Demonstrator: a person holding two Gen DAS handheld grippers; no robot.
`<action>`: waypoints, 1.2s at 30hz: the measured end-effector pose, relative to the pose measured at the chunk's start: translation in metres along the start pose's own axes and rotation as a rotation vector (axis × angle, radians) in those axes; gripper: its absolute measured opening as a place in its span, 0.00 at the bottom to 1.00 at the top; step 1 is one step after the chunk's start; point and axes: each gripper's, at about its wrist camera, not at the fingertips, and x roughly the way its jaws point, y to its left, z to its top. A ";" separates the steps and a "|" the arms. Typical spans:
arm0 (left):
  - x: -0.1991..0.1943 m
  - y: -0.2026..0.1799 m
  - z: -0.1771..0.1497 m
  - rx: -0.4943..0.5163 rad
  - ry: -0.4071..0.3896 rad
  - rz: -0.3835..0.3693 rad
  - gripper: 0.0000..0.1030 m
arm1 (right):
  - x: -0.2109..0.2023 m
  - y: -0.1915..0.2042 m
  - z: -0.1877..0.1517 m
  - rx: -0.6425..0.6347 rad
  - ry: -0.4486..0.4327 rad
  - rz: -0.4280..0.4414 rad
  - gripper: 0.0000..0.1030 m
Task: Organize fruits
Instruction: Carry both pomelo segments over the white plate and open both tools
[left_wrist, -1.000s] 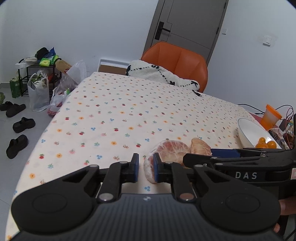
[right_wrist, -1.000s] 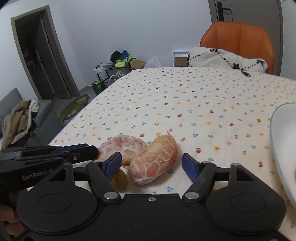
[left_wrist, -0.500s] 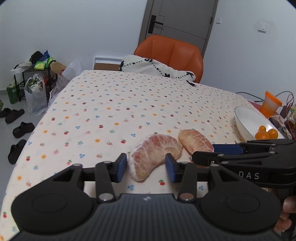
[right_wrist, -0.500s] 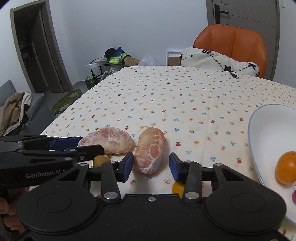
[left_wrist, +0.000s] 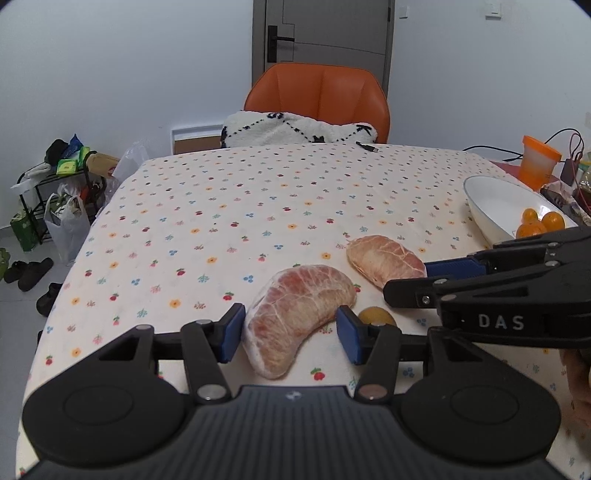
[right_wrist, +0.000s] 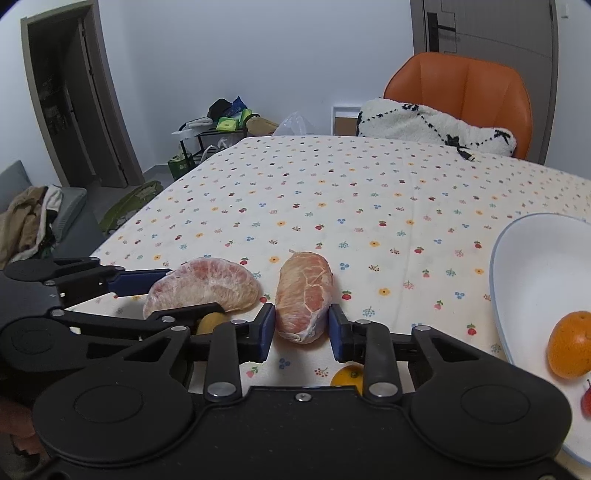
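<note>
While the left wrist view hides the small orange fruit (right_wrist: 346, 377) lying under the right gripper (right_wrist: 302, 328), both views show each open gripper straddling, on the flowered tablecloth (left_wrist: 258, 206), a veined, membrane-skinned pink pomelo segment (left_wrist: 295, 317), the left gripper (left_wrist: 291, 334) around the curved one.

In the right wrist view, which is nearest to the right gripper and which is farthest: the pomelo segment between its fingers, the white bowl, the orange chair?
From the right gripper, nearest first:
1. Pomelo segment: between the open fingers, on the tablecloth.
2. White bowl: to the right, at the table's near edge.
3. Orange chair: beyond the table's far side, upper right.
</note>
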 end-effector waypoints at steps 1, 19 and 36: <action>0.001 0.000 0.000 0.004 0.001 -0.001 0.51 | -0.001 0.000 -0.001 0.000 0.002 0.002 0.28; -0.009 -0.001 -0.002 -0.045 -0.006 -0.057 0.33 | -0.032 -0.009 -0.004 0.046 -0.062 0.033 0.27; -0.043 -0.036 0.029 0.014 -0.130 -0.048 0.33 | -0.081 -0.040 -0.004 0.100 -0.172 0.008 0.26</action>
